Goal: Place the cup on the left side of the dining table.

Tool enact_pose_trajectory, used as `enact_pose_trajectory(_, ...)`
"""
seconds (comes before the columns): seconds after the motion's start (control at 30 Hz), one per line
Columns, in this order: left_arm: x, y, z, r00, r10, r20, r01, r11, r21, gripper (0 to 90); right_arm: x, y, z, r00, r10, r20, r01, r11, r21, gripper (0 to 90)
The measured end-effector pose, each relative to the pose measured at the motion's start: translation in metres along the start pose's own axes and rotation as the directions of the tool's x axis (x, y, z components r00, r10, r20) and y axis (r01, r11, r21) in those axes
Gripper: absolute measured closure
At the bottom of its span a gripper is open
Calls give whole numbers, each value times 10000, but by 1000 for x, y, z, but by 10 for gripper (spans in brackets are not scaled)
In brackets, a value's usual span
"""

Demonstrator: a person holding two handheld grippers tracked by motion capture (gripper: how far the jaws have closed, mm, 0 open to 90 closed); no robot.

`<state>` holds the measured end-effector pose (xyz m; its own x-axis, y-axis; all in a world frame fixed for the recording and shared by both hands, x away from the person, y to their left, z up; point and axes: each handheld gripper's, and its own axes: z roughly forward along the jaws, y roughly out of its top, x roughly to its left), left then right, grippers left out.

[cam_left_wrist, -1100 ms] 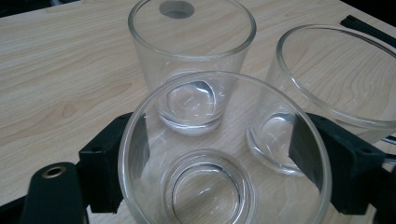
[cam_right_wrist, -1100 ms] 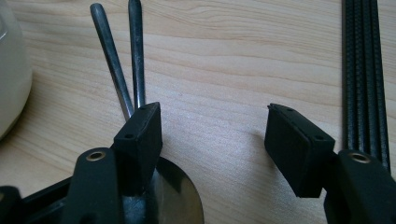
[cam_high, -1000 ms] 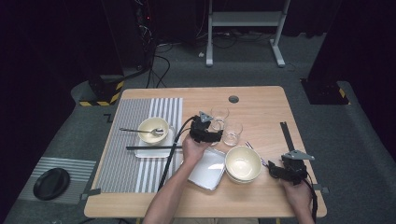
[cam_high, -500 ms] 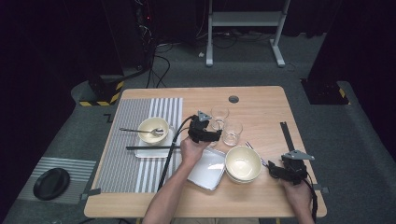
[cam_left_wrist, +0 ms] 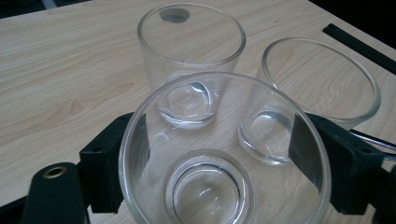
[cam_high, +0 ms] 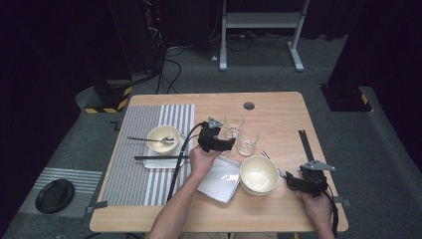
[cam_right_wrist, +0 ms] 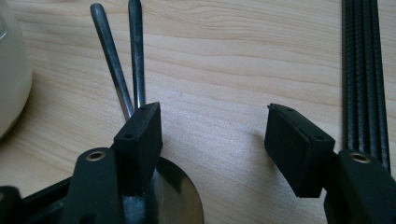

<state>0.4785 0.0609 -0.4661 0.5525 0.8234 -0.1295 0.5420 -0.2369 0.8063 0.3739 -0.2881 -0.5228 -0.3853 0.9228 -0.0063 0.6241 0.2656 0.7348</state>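
Far left, a round black disc lies on the floor mat beside the table. On the grey striped placemat, a cream bowl with a metal spoon sits on a small tray, with a pair of black chopsticks lying just in front. Centre table, the left gripper has its jaws set against both sides of a clear drinking glass, gripping it. Two more clear tumblers stand just behind it, close enough to crowd it. Below the hand lies a shiny rectangular metal tray, touching a stack of cream bowls. Further right, the right gripper rests low with jaws apart, holding nothing; two metal utensil handles lie by its one jaw. A black strip lies near the table's right edge. No readable writing anywhere.
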Motion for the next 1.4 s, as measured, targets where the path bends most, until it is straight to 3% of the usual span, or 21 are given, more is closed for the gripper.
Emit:
enact_pose_trajectory(0.23,0,0,-4,9997,-213,93,213,9998,-21,185,0,0,0,10000,17,-10,-17,10000,2,367)
enact_pose_trajectory(0.3,1,1,-7,9999,36,144,-35,10000,-42,185,0,0,0,10000,11,-9,-11,10000,3,367)
enact_pose_trajectory(0.47,1,2,-12,9996,-233,163,235,9997,-91,185,0,0,0,10000,-9,0,9,10000,-1,367)
enact_pose_trajectory(0.67,3,2,-17,9996,-2,298,4,10000,-83,185,0,0,0,10000,14,-17,-14,10000,6,366)
enact_pose_trajectory(0.77,2,2,-20,9994,-210,270,213,9997,-120,185,0,0,0,10000,21,-16,-21,10000,7,366)
enact_pose_trajectory(0.9,5,4,-25,9995,23,303,-20,10000,-83,185,0,0,0,10000,19,-17,-19,10000,7,366)
enact_pose_trajectory(1.0,4,3,-27,9995,-131,294,134,9999,-91,186,0,0,0,10000,15,-17,-15,10000,7,366)
enact_pose_trajectory(1.1,6,4,-29,9994,56,338,-53,10000,-69,185,0,0,0,10000,20,-16,-20,10000,6,366)
enact_pose_trajectory(1.3,5,4,-32,9991,-96,401,102,9999,-135,185,0,0,0,10000,20,-16,-20,10000,8,366)
enact_pose_trajectory(1.4,6,5,-35,9989,90,455,-85,9999,-113,185,0,0,0,10000,23,-16,-23,10000,6,366)
